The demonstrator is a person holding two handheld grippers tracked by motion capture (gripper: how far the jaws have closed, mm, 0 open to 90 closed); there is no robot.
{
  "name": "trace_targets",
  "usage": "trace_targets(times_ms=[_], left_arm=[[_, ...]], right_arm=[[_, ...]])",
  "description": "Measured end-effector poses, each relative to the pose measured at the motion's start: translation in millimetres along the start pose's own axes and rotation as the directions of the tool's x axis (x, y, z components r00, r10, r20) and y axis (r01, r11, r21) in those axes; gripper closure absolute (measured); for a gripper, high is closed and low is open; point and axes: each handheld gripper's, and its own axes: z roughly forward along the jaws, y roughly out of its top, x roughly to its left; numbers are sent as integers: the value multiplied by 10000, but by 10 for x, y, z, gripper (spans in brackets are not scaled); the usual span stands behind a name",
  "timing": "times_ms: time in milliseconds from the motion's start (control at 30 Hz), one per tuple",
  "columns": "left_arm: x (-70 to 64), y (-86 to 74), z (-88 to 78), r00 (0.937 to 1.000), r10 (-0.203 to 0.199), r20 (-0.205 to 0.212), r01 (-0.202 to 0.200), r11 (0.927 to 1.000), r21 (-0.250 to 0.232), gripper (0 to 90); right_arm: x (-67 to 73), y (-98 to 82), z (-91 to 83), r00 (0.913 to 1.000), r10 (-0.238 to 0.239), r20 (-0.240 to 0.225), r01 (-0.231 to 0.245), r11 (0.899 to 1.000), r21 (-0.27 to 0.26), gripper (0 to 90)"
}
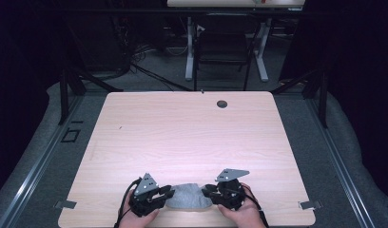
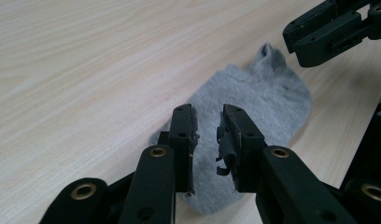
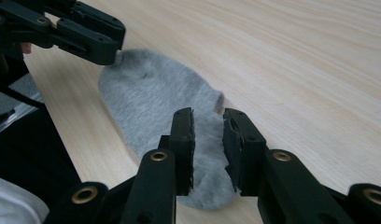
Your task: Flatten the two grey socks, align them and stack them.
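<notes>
Grey sock flat on the desk, a hand-held gripper at each end

Left hand-held gripper point(image 1: 169, 192) sits at one end with jaws narrowly apart, gripping nothing; the grey ankle sock point(image 1: 186, 197) lies by the near desk point(image 1: 192, 133) edge; right hand-held gripper point(image 1: 205, 191) is likewise slightly parted, empty.

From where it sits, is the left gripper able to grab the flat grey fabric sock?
Probably yes: the left gripper sits over one end of the grey fabric sock, jaws parted, nothing between. The right gripper is at the other end.
</notes>
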Motion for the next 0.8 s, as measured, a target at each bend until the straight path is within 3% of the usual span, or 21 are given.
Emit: trace_targets(times_ms=[133,433,800], left_arm=[[14,-33,57,10000,94,-9,-93,9995,313,742],[53,-113,103,9999,111,-66,-107,9981,602,744],[19,-165,152,9989,367,-306,-335,9946,983,797]], right_arm=[[34,-27,100,9979,-607,237,597,9973,429,746],[-5,-123,202,9966,-726,385,688,9933,927,703],[19,-166,226,9944,-914,540,849,9900,1129,801]])
